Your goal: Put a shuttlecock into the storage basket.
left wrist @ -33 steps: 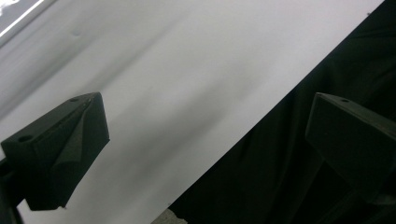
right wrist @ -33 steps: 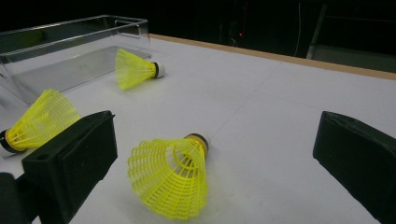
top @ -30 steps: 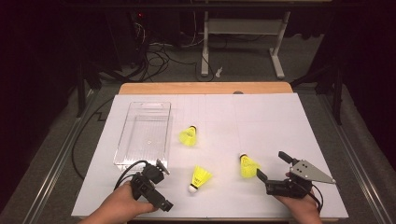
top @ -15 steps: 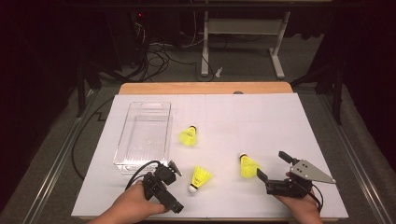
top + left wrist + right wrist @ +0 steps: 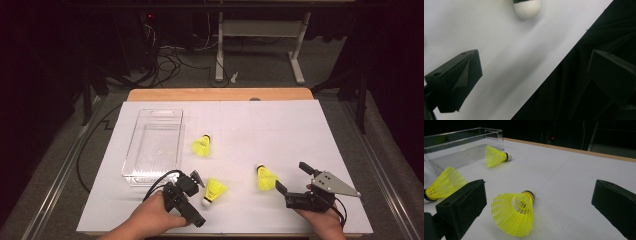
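1. Both tongs sit low at the near edge of the table in the high view. The left gripper [image 5: 196,179] is turned toward the nearest shuttlecock [image 5: 214,190], just beside it, and its jaws are apart. The right gripper [image 5: 292,177] is also spread wide, with a second shuttlecock [image 5: 265,177] close in front. A third shuttlecock [image 5: 202,145] lies beside the clear plastic box [image 5: 131,150]. White paper [image 5: 280,130] covers the wooden table; beyond it are a dark floor, cables and a metal stand.

2. From the left gripper view, the open jaws frame bare white paper and the dark table edge. The white cork tip [image 5: 526,8] of the nearest shuttlecock shows at the top, not yet between the jaws. I judge the gripper should swing toward it and close on the cork, not the skirt.

3. From the right gripper view, the second shuttlecock [image 5: 515,213] lies on its side between the open jaws, untouched.
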Tool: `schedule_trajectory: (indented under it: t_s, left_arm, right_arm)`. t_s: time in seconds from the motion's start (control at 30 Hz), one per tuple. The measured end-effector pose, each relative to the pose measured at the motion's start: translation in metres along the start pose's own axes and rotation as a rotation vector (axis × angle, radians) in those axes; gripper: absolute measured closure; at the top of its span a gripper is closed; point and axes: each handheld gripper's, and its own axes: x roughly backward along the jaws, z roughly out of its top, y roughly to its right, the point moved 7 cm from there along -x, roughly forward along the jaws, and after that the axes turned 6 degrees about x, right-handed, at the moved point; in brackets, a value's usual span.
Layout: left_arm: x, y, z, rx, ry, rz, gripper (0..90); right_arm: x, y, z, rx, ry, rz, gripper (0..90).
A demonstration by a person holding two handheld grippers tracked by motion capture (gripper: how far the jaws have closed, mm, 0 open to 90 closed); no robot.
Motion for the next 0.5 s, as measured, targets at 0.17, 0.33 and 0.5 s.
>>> schedule_trajectory:
  t_s: [0.17, 0.33, 0.5]
  left_arm:
    - [0.0, 0.002, 0.006, -0.004, 0.005, -0.01, 0.6]
    - [-0.001, 0.004, 0.014, -0.01, 0.007, -0.022, 0.6]
    - [0.0, 0.003, 0.019, -0.008, 0.018, -0.024, 0.6]
  right_arm:
    - [0.0, 0.0, 0.0, -0.001, -0.001, 0.002, 0.4]
    - [0.0, 0.0, -0.001, -0.002, -0.005, 0.005, 0.4]
    - [0.0, 0.0, -0.001, -0.004, -0.003, 0.004, 0.4]
